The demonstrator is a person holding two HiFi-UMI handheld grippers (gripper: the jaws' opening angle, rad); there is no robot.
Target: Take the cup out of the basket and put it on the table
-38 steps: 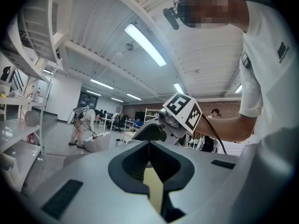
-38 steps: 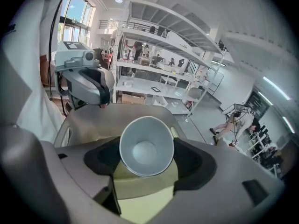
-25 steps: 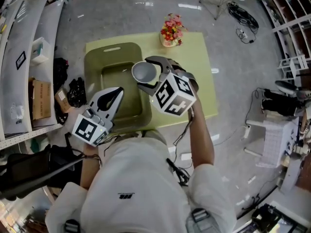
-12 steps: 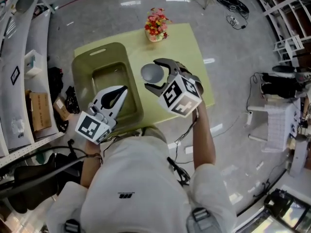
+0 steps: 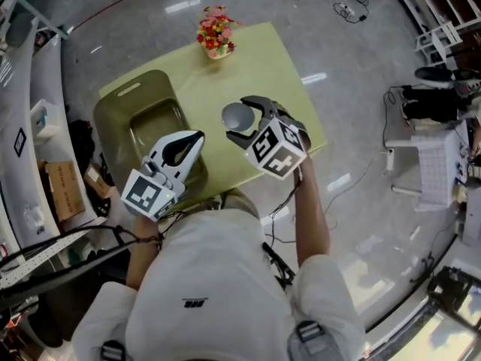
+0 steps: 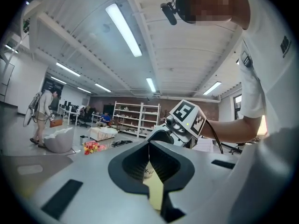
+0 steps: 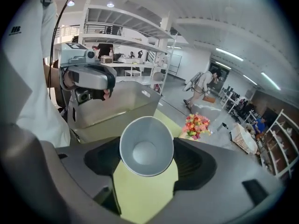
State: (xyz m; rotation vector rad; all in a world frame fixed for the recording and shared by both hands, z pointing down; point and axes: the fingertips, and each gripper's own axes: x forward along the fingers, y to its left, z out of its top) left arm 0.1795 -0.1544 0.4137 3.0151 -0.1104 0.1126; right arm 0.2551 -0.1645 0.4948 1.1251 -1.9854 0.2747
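Right claw (image 5: 242, 120) spread wide, pinching the grey cup (image 7: 146, 146) by its sides, mouth tilted back toward the claw, cup clear of the olive basket (image 5: 113, 115) and just right of it over the green bench (image 5: 259, 59); left claw (image 5: 197, 138) pressed together, empty, over the basket's near right corner.

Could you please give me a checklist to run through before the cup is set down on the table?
1. The right gripper holds the cup: ok.
2. The cup is out of the basket, over the table: ok.
3. The table under it is bare: ok.
4. The flowers stand well away: ok.
5. The left gripper is shut, empty and aside: ok.
6. Gap from the cup's base to the table: cannot tell.
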